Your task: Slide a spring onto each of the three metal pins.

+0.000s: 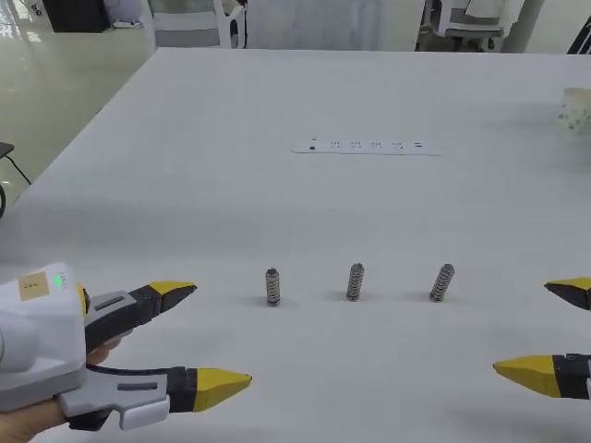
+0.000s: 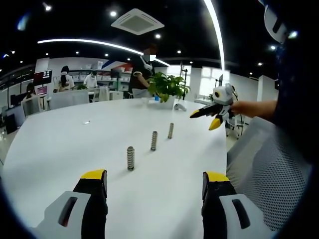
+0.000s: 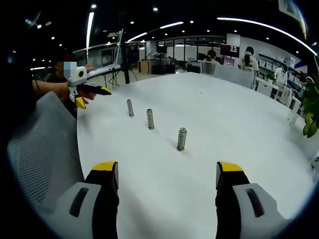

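Note:
Three upright metal pins stand in a row on the white table, each with a spring around it: the left spring (image 1: 272,286), the middle spring (image 1: 355,281) and the right spring (image 1: 442,282). The same row appears in the left gripper view, nearest spring (image 2: 130,158), and in the right gripper view, nearest spring (image 3: 182,139). My left gripper (image 1: 212,337) is open at the lower left, empty, left of the row. My right gripper (image 1: 540,332) is open at the lower right edge, empty. Each gripper sees the other: right gripper (image 2: 207,117), left gripper (image 3: 92,95).
A white power strip (image 1: 367,146) lies flat further back on the table. A small patterned cup (image 1: 576,111) sits at the right edge. Chairs (image 1: 194,23) stand beyond the far edge. A potted plant (image 2: 168,89) and people at desks are in the background.

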A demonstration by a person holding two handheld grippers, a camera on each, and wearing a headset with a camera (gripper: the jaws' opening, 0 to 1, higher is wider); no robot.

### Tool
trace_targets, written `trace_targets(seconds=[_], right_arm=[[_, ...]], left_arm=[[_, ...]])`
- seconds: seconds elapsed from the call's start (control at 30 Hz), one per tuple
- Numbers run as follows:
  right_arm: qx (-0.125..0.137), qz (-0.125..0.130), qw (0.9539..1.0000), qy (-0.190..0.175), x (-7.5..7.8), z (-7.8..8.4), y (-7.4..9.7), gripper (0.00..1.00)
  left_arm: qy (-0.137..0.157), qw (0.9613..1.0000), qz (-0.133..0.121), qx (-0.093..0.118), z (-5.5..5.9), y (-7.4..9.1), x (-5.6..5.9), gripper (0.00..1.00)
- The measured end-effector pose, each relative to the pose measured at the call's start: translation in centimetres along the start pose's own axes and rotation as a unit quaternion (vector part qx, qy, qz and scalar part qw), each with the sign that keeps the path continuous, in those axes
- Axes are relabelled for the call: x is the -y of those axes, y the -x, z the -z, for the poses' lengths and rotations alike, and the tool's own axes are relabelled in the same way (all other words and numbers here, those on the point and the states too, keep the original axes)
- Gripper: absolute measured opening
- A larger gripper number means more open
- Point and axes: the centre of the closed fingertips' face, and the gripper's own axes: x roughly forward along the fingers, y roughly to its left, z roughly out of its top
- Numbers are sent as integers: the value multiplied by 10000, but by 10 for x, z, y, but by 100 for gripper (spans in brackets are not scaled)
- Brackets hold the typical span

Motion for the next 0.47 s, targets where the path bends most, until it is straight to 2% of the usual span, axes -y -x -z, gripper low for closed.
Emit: trace_targets(seconds=[0.47], right_arm=[[38,39,9999,92,3,-2,0,83]], left_arm=[[6,10000,24,-38,0,0,-1,75]])
